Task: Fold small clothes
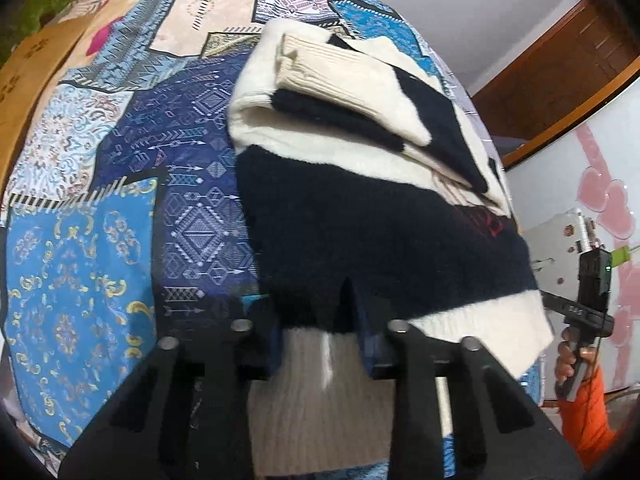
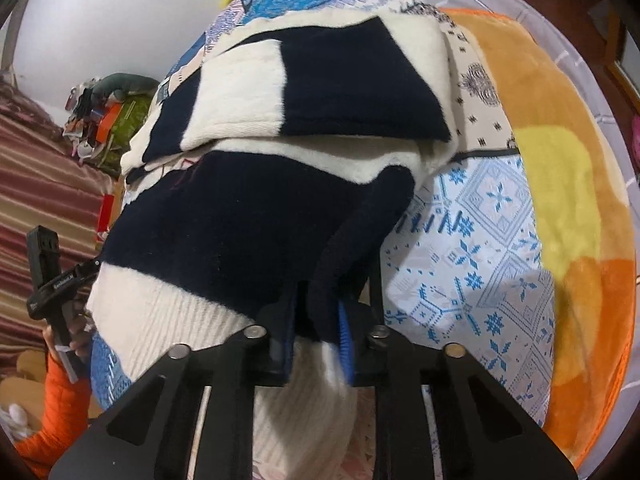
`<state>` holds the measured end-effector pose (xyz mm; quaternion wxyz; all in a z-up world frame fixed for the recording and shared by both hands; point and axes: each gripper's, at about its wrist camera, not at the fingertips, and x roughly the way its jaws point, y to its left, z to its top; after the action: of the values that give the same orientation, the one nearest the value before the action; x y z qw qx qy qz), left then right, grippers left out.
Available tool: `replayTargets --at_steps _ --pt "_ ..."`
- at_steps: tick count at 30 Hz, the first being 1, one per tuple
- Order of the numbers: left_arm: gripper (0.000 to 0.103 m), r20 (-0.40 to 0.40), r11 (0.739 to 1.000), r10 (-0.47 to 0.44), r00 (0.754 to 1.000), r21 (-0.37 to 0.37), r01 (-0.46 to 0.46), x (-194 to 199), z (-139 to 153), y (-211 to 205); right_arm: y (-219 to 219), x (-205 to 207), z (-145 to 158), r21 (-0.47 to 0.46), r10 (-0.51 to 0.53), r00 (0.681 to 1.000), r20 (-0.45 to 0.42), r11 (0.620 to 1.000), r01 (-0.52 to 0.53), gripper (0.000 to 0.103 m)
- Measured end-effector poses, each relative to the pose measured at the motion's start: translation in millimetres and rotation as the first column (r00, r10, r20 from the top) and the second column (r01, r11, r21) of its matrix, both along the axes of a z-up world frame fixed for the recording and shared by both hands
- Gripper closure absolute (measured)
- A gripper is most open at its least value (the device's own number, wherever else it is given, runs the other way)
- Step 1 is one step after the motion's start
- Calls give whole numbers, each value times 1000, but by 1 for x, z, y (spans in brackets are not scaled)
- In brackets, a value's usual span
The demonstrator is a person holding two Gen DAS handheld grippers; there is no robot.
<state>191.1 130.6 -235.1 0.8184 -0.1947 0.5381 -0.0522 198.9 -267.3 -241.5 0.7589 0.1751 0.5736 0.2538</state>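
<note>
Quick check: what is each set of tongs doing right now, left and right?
Left tongs: shut on the sweater hem.
Right tongs: shut on the sweater's hem too.

- The left wrist view sits just behind the left gripper, looking forward along its two fingers and slightly down over the bed, very close to the sweater.
- Its right edge takes in the other handheld unit, the right gripper, seen from the side.
- The right wrist view sits just behind the right gripper, facing forward along its fingers, equally close to the sweater, with an orange blanket to its right.
- Its left edge shows the left gripper from the side.
- Both views share the folded sweater and the patterned bed cover under it, seen from opposite ends of the near hem.
</note>
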Motion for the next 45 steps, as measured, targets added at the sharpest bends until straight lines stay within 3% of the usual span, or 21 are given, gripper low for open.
replayTargets --at_steps 2,9,16,21,26,33,40,45 --pt "89 5 1000 -11 1000 12 11 1 3 -4 5 2 2 1 1 1000 14 1000 -1 93" --pt "92 80 992 -49 996 124 39 9 32 -19 11 15 23 34 -16 996 87 999 13 95" --pt "92 195 990 -57 979 139 30 28 76 -23 5 33 52 40 -55 980 193 998 48 95" --pt "92 229 989 -36 973 149 2 54 91 -24 -1 49 64 39 -78 968 240 997 71 95" --pt "92 218 990 18 976 132 -48 81 87 -12 -4 70 68 26 -97 959 266 995 93 95" --pt "92 157 988 79 984 118 -98 118 57 7 -1 108 58 -17 -141 954 265 988 151 95" --pt "90 95 988 87 992 120 -98 135 24 13 5 140 27 -78 -148 964 223 982 169 95" --pt "87 91 991 81 992 102 -90 136 15 16 15 149 -5 -147 -110 980 166 980 135 95"
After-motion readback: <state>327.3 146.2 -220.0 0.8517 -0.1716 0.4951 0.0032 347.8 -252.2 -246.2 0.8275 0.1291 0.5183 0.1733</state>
